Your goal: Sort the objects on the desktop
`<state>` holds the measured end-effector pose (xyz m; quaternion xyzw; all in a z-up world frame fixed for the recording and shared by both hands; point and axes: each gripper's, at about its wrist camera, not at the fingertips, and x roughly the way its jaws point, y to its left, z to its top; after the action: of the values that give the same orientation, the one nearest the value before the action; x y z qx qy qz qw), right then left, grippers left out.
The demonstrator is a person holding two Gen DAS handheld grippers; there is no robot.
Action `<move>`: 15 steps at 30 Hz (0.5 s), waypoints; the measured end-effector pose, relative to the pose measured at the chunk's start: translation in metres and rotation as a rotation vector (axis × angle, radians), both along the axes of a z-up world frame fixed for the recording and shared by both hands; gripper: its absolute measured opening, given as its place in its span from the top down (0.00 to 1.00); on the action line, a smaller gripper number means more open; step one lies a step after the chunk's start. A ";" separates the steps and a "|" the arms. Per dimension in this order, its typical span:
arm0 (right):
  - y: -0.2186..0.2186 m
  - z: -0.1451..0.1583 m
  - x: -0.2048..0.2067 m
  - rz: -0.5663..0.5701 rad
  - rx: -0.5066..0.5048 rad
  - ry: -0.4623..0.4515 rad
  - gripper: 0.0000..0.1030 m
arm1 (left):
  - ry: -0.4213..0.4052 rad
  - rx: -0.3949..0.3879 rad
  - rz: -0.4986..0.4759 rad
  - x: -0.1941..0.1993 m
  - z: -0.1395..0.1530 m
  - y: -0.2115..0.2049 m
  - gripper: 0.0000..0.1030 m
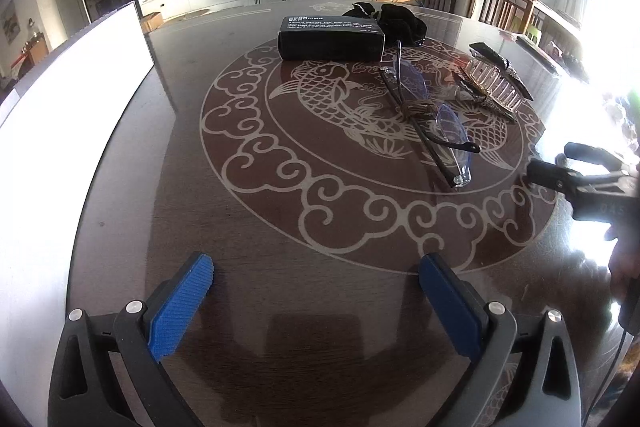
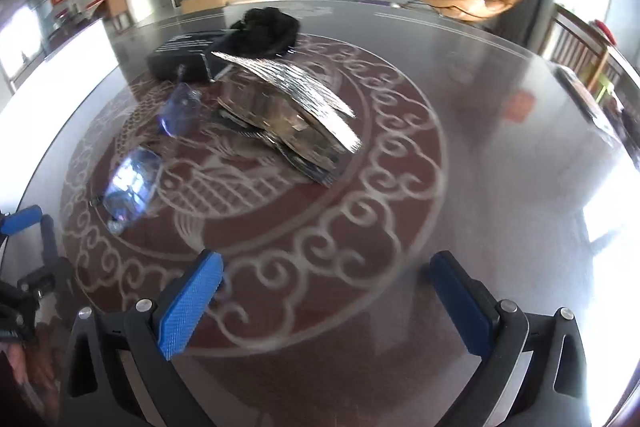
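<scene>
On the dark table [image 1: 132,227] with a pale fish pattern lie folded blue-lensed glasses [image 1: 432,119], a glittery hair claw clip [image 1: 494,83], a black box [image 1: 331,38] with white print, and a black cloth pouch [image 1: 396,19] behind it. My left gripper [image 1: 316,267] is open and holds nothing, near the table's front, well short of the glasses. In the right wrist view my right gripper [image 2: 327,263] is open and holds nothing, with the clip [image 2: 288,111] ahead, the glasses [image 2: 160,147] to its left, and the box [image 2: 180,61] and pouch [image 2: 268,29] beyond.
A white flat-topped box [image 1: 80,99] stands along the table's left edge. The right gripper [image 1: 554,161] shows at the right edge of the left wrist view. Wooden chairs [image 1: 504,7] stand at the far right. The table's right half [image 2: 500,131] is glossy with glare.
</scene>
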<state>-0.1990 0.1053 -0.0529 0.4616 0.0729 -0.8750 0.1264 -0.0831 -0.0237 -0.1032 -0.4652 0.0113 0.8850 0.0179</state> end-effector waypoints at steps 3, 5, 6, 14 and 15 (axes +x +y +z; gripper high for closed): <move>0.004 0.002 0.012 -0.011 0.001 0.002 0.00 | 0.000 0.000 -0.001 0.000 0.001 0.000 0.00; 0.010 0.002 0.016 -0.018 -0.006 0.009 0.00 | 0.000 0.000 0.000 -0.001 0.000 0.000 0.00; 0.010 0.002 0.015 -0.021 -0.005 0.010 0.00 | 0.000 0.000 0.000 0.000 0.000 0.000 0.00; 0.009 0.001 0.013 -0.036 -0.002 0.018 0.00 | 0.000 -0.002 0.004 0.002 0.001 0.000 0.00; 0.008 0.001 0.013 -0.037 -0.002 0.018 0.00 | 0.000 -0.002 0.004 0.003 0.001 0.000 0.00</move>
<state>-0.1857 0.1138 -0.0519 0.4547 0.0645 -0.8815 0.1100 -0.0805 -0.0235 -0.1021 -0.4652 0.0115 0.8850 0.0159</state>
